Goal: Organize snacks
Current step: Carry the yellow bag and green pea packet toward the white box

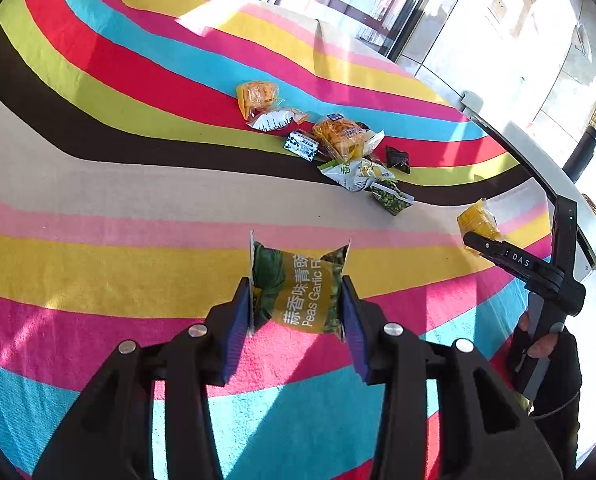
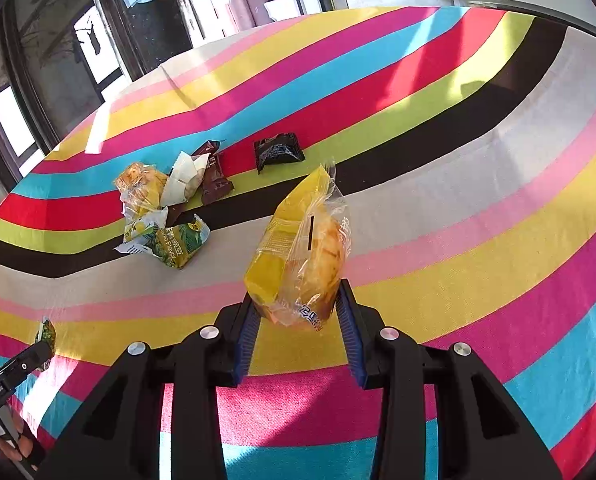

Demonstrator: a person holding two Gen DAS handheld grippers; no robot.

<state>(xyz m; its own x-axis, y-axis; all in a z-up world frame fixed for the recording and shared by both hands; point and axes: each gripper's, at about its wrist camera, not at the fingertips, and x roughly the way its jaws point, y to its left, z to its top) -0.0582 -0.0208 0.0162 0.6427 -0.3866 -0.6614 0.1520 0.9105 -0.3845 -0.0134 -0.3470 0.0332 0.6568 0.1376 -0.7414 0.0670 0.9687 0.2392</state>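
left wrist: left gripper clamps pea packet over striped cloth; right gripper grips yellow snack bag.

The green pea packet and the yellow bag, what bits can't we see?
- Green garlic pea packet, left wrist view: sides covered by the left tool; label cut short.
- Yellow clear-plastic snack bag, right wrist view: bottom corners behind the right tool; print too crumpled to read.

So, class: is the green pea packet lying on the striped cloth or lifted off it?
Lifted: the left tongs grip the pea packet above the cloth.
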